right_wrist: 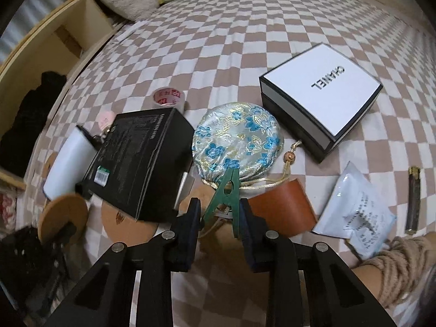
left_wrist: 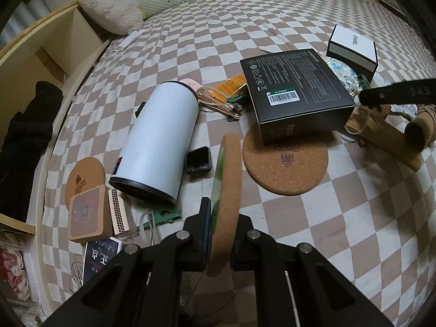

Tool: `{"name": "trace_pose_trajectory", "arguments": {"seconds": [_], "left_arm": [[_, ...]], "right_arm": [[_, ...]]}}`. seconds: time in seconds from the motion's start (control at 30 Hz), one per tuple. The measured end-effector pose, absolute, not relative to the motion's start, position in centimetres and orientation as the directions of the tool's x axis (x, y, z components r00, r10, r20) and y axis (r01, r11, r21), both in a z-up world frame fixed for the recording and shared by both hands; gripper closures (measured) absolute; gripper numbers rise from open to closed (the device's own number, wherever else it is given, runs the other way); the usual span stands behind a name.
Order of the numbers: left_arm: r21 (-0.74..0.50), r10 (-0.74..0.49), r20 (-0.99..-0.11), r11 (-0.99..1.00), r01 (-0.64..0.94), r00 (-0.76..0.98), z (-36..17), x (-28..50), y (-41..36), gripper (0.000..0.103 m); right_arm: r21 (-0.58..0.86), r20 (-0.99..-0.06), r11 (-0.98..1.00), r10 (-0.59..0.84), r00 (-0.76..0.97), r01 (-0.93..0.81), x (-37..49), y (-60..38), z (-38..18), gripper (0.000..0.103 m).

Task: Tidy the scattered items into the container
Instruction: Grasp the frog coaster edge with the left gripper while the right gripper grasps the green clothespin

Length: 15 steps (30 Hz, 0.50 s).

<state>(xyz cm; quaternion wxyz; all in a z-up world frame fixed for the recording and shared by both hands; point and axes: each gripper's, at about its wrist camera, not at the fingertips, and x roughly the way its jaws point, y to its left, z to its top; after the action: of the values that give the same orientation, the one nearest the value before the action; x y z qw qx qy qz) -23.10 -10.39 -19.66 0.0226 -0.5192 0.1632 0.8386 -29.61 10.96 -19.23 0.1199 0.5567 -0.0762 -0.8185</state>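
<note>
Left gripper (left_wrist: 221, 234) clamps round cork coaster (left_wrist: 227, 204) edge-up. Right gripper (right_wrist: 219, 216) narrow, pads on green plastic clothespin (right_wrist: 224, 197); floral brocade pouch (right_wrist: 237, 143) at 12 o'clock, black cardboard box (right_wrist: 141, 160) at 10.

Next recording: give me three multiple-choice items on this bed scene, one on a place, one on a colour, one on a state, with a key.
1. The black box rests partly on:
A. a round cork coaster
B. the white cylinder
C. the pillow

2. The clothespin between the fingers of the right hand-held gripper is:
A. red
B. green
C. yellow

3. The left hand-held gripper is:
A. open and empty
B. shut on a cork coaster held on edge
C. shut on a matchbox

Key:
1 A, the box's near edge overlaps the flat cork coaster.
2 B, its splayed legs are dark green.
3 B, the held cork coaster stands edge-up between the pads.
</note>
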Motion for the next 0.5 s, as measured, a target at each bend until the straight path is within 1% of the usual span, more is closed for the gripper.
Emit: {"name": "trace_pose_trajectory", "arguments": {"seconds": [0.17, 0.5], "left_arm": [[0.259, -0.13, -0.871, -0.941, -0.217, -0.473, -18.9, -23.1, -10.3, 0.095], [0.218, -0.103, -0.851, -0.961, -0.168, -0.515, -15.4, -21.3, -11.6, 0.095]], "right_arm": [[0.261, -0.893, -0.956, -0.292, -0.344, 0.133, -29.1, 11.8, -17.9, 0.074], [0.179, -0.908, -0.966, -0.236, -0.346, 0.188, -26.8, 12.0, -15.0, 0.075]]}}
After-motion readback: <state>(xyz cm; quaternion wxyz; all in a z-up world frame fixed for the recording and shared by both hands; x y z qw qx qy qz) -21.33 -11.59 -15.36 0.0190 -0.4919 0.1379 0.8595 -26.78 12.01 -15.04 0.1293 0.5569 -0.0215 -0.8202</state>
